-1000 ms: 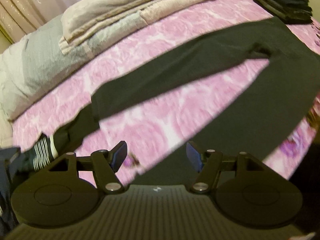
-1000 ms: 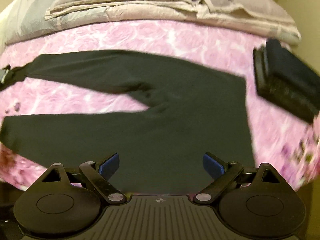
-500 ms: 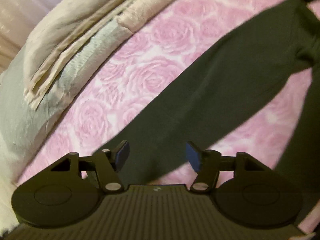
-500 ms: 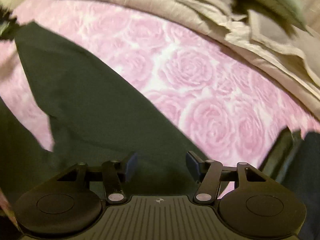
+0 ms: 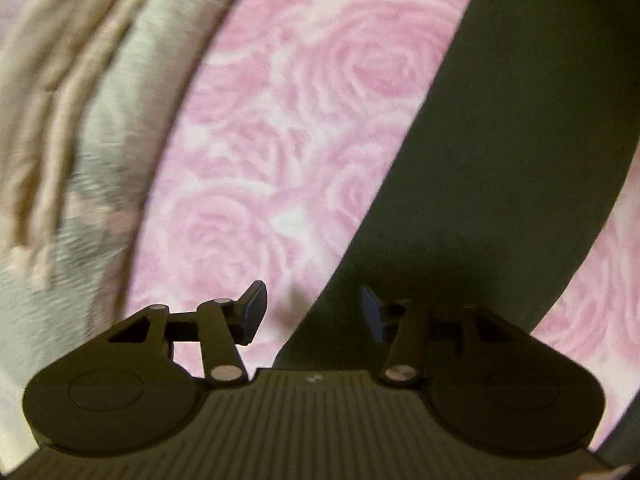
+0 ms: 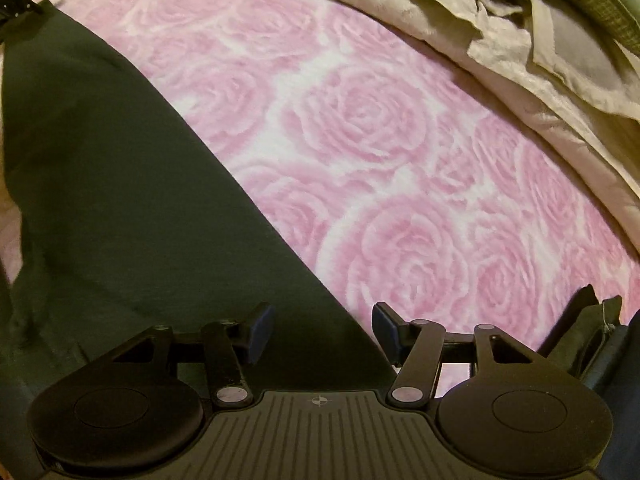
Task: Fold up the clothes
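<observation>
In the left wrist view, the left gripper (image 5: 312, 312) points down at the bed, and its jaws are closing. The edge of the dark, flat-lying cloth trousers (image 5: 500, 140) passes between the blue pads (image 5: 254, 308), but the pads do not press on the cloth. The garment runs from the upper right of the frame down to the lower centre, on the pink rose-patterned blanket (image 5: 280, 140). A beige folded quilt (image 5: 72, 100) fills the left side of this frame and is blurred.

In the right wrist view, the right gripper (image 6: 323, 332) has its jaws half spread, with the corner edge of the trousers (image 6: 120, 200) between them, not pinched. The garment covers the left part of the frame. A stack of dark folded clothes (image 6: 600, 344) shows at the lower right edge.
</observation>
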Demonstrator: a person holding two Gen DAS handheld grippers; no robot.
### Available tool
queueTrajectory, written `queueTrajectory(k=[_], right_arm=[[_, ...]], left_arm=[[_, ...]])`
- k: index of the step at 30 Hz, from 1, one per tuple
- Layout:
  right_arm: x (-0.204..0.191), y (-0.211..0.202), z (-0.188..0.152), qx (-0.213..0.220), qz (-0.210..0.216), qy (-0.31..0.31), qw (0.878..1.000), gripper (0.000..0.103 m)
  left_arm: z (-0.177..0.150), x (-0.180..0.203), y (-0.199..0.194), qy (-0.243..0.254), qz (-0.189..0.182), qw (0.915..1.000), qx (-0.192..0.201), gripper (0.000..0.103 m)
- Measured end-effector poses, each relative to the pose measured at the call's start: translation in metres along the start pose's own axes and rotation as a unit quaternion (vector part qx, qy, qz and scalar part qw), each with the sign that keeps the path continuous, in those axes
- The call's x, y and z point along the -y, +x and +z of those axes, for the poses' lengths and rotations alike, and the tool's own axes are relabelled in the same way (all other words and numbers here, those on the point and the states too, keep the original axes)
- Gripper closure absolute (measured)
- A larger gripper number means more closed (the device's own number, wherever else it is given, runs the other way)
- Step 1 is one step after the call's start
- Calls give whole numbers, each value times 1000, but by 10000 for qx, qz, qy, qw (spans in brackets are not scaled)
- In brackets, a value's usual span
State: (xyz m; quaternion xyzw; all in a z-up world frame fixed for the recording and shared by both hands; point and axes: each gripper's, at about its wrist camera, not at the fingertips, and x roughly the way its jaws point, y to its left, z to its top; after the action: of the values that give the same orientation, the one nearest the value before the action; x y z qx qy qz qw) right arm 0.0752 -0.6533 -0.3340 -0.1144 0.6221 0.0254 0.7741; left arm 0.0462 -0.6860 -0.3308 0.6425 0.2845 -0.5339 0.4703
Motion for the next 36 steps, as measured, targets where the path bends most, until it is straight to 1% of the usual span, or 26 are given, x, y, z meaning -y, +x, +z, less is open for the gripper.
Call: queueTrajectory(k=[1,3,5,7,8,9,10,11,12,14,16,19,21,23,25,27,28,29,30,31,32,33,36], right_arm=[[0,2,1,-30,-6,22,10000,44],[-1,8,1,-115,0,56,9999,44],[-1,13,2,-201,3,80,9998,44],[0,15,2,-251,21,89,9996,44],[2,15,2,-278,28,97,9996,44],[4,15,1,-309,39,102,9995,44],[8,14,0,-345,54,103,9993,44],[11,14,-1,-385,76,84,9992,44],[14,14,-3,-434,103,6,9990,44],[17,14,-8,-530,135,-254,9982,44],[19,15,-11,-587,147,-550,9967,44],[24,22,-13,-590,117,-834,9947,44],[30,31,-12,-629,197,-905,9937,44],[37,42,-11,-770,358,-938,9920,44],[44,53,-13,-918,569,-903,9900,44],[53,59,-13,-980,770,-734,9895,45],[56,60,-12,-997,835,-665,9893,56],[59,59,-12,-1012,922,-573,9889,63],[60,56,-13,-1011,1036,-482,9883,85],[59,52,-15,-988,1101,-450,9880,100],[57,46,-17,-941,1101,-437,9885,100],[53,37,-20,-826,997,-440,9906,100],[41,-4,-34,-301,587,-459,9968,100]], left_arm=[[-1,0,6,165,-161,9997,-56,58],[-3,3,19,528,-474,9973,-184,65],[-4,1,21,639,-642,9957,-193,68],[-4,-2,23,721,-792,9941,-188,73],[-3,-3,24,762,-867,9931,-186,78],[-3,-5,25,802,-942,9921,-183,86],[-5,-5,23,806,-943,9921,-168,91],[-7,-6,21,800,-923,9924,-150,97],[-10,-6,19,794,-903,9927,-131,99],[-13,-6,15,756,-849,9935,-71,100],[-15,-1,13,759,-712,9945,-56,100],[-16,8,12,772,-492,9958,-43,101],[-18,17,9,853,-297,9959,-51,101],[-17,26,6,938,-101,9955,-66,101],[-16,33,1,1059,122,9943,-72,101],[-13,41,-5,1203,343,9921,-85,101],[-12,46,-8,1212,428,9917,-93,101],[-12,46,-13,1168,494,9919,-103,101],[-12,49,-19,1104,550,9923,-111,101],[-12,51,-25,1062,612,9924,-117,101],[-13,53,-30,1026,677,9923,-122,101],[-12,55,-35,1022,746,9919,-121,101],[-13,57,-71,860,1037,9909,59,101]])
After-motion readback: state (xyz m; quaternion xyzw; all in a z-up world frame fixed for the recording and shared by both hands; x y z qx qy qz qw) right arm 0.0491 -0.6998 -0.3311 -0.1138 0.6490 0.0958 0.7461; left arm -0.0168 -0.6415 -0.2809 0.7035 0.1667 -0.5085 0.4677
